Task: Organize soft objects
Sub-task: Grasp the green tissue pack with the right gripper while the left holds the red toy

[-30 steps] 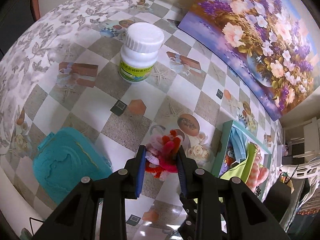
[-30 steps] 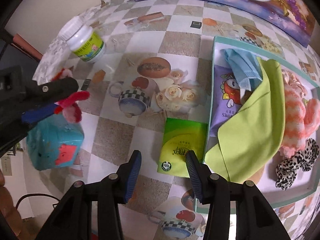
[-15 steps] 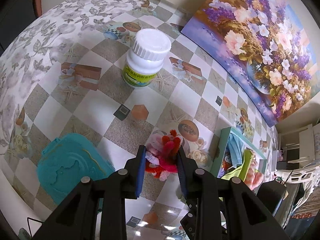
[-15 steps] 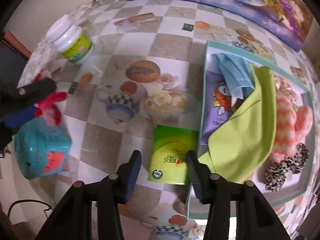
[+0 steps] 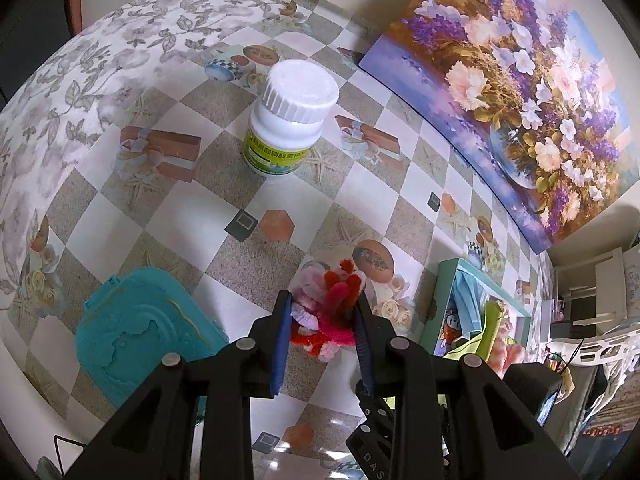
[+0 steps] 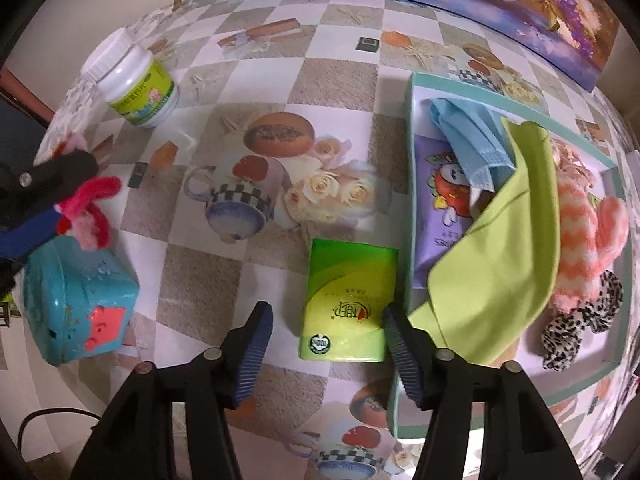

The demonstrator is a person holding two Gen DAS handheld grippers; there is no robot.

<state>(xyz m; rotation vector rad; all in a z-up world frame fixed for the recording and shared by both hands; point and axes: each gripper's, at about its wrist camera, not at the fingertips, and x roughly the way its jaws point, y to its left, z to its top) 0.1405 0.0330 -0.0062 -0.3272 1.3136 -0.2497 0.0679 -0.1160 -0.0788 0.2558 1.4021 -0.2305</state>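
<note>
The table (image 6: 340,92), covered in a checked cloth printed with cups and roses, carried every item noted. A floral painting (image 5: 520,80) leaned against the wall along its far edge. A shallow teal-rimmed tray (image 6: 412,128) lay on the table's right side and held a lime-green cloth (image 6: 504,248), a purple printed packet (image 6: 436,216), a blue face mask (image 6: 468,140), a pink-and-white fuzzy piece (image 6: 580,232) and a leopard-print scrunchie (image 6: 580,328) (all overlapping, the cloth lying over the packet). A teal plastic box (image 6: 76,300) stood near the table's left front edge. A white bottle (image 5: 290,116) with a green label stood upright farther back, well apart from the tray. A green tissue pack (image 6: 348,296) lay flat on the cloth, just beside the tray's left wall. The right gripper (image 6: 326,344) was spread wide, its fingers at either side of the pack's near end, the right one close against the pack's corner and the left one clear of it. The left gripper (image 5: 322,320) was clamped on a bundle of red, pink and white pipe cleaners (image 5: 328,304), held above the table near the teal box.
</note>
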